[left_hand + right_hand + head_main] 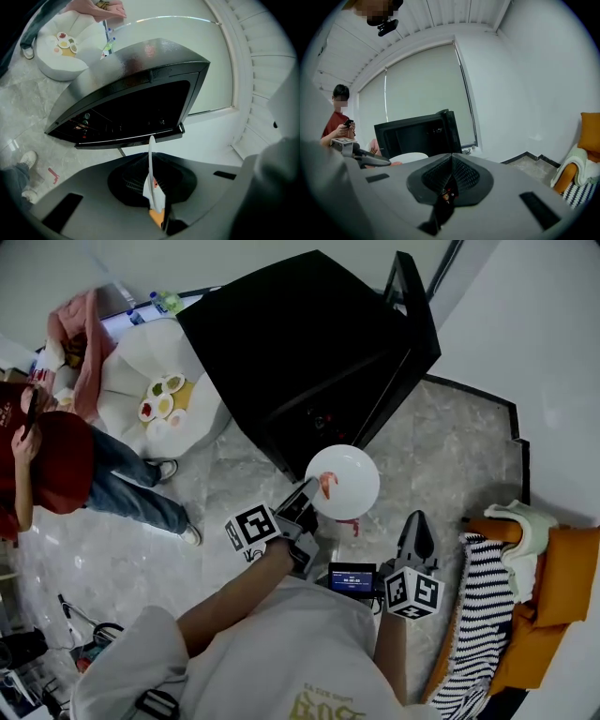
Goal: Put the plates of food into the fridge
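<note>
Ahead of the left gripper (pixel 309 495), past the far edge of the plate (pixel 349 474), stands the fridge (pixel 300 343), its dark opening turned toward the person and its door (pixel 412 324) swung out to the right. From the left gripper view the opening (pixel 126 117) fills the middle distance straight beyond the plate's edge, with a strip of pale floor between them, so the plate looks short of the shelf and not yet inside. The plate shows as a full white disc from above, so it sits roughly level, with its free side leading toward the fridge and a red bit of food (pixel 327 486) near the gripped side. The left jaws are closed down on the plate's near rim, pads pinching it from both faces, and the plate juts forward from between them. The right gripper (pixel 416 521) hangs just right of the plate, apart from it, with its jaws pressed together on nothing. The left hand is the one that carries the load and is nearer the opening. I judge the coming move to be a straight push forward into that opening. More plates (pixel 164 397) wait on the white table (pixel 122 381) well off to the left
</note>
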A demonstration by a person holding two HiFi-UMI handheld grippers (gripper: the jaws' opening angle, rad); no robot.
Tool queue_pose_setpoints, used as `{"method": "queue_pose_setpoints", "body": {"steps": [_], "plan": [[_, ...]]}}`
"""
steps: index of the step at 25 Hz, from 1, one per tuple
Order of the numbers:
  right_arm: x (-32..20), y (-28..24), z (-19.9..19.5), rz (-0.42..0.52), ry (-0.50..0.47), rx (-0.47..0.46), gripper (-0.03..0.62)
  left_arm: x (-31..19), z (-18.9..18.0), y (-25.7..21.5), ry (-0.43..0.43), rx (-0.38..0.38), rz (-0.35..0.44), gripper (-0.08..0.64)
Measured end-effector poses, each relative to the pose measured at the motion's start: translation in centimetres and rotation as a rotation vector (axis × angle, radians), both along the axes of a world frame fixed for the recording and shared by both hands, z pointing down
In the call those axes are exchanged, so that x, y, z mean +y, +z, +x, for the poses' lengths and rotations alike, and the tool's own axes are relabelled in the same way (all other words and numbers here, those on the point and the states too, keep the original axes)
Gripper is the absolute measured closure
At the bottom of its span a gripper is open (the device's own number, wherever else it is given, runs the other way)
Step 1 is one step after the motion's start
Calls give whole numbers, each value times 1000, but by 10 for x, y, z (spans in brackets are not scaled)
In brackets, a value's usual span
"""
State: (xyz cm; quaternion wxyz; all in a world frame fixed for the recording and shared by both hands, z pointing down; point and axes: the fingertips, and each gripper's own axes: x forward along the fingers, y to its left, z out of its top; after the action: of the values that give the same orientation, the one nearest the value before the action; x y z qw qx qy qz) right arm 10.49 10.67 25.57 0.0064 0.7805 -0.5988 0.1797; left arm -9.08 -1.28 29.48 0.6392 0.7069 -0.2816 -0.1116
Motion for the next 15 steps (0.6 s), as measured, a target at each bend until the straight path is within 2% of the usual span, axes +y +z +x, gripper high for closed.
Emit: {"method": "queue_pose_setpoints", "body": {"steps": [2,7,15], "plan": [[-8,1,8,-1,10,5,583,-10,6,6,4,-1,-11,541],[-2,8,3,-6,12,9,582,-11,-3,14,-2,-6,-2,541],[-10,20,21,-11,0,-24,582,-17,13,19,-30,-13,-19,541]]}}
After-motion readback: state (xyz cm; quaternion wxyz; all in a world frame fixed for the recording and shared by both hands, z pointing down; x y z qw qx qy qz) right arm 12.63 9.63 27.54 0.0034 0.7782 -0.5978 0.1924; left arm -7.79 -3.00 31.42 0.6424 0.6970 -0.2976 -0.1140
